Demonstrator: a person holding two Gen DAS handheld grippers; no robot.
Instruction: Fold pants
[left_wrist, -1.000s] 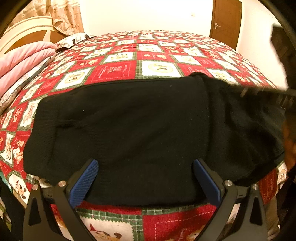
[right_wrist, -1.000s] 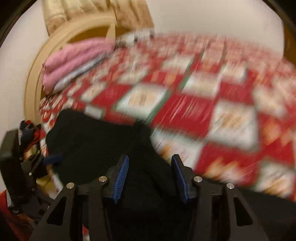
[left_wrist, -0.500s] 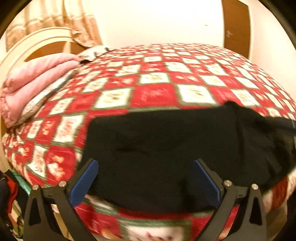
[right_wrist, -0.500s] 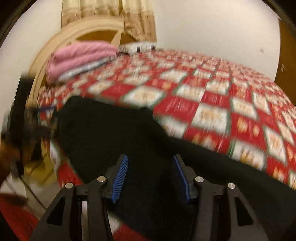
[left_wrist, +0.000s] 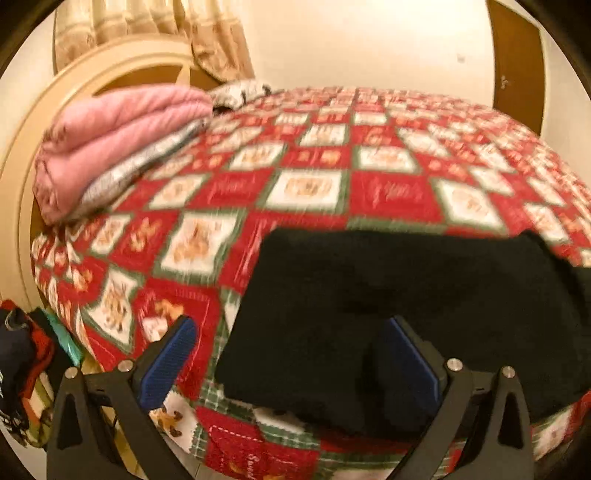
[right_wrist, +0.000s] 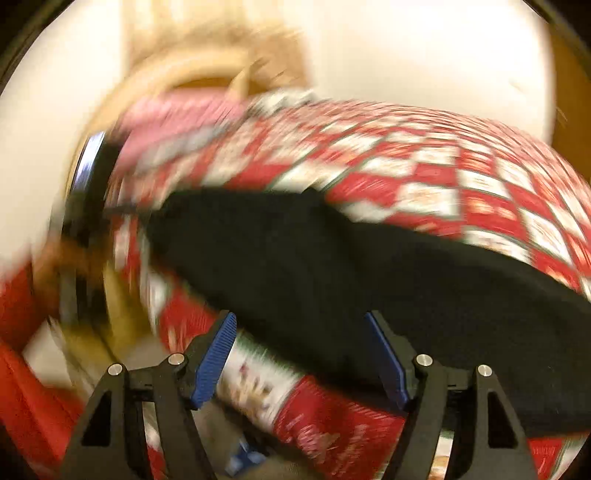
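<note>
At the near edge of the bed (left_wrist: 388, 192), folded black pants (left_wrist: 388, 302), left gripper (left_wrist: 291, 354) wide open and empty, right gripper (right_wrist: 301, 354) wide open, empty, pink blanket (left_wrist: 110, 140) sharp only in left view, right view blurred.

Left tool (left_wrist: 291, 354) spread wide, right tool (right_wrist: 301, 350) spread wide

Pants (left_wrist: 406, 302): black cloth, matt, soft knit-like surface, no sheen. Bed cover (left_wrist: 310, 188): printed cloth, red, white and green patchwork, matt. Folded quilt (left_wrist: 110, 133) at the bed's head-end corner: pink cloth, smooth, faint sheen, with a greyish, slightly shiny underside. Headboard (left_wrist: 110, 62): cream-painted, smooth, semi-gloss. Left gripper (left_wrist: 291, 350) and right gripper (right_wrist: 303, 354): matt black plastic bodies, bright metal screw heads; fingers (left_wrist: 170, 358) faced with blue ribbed pads.
</note>
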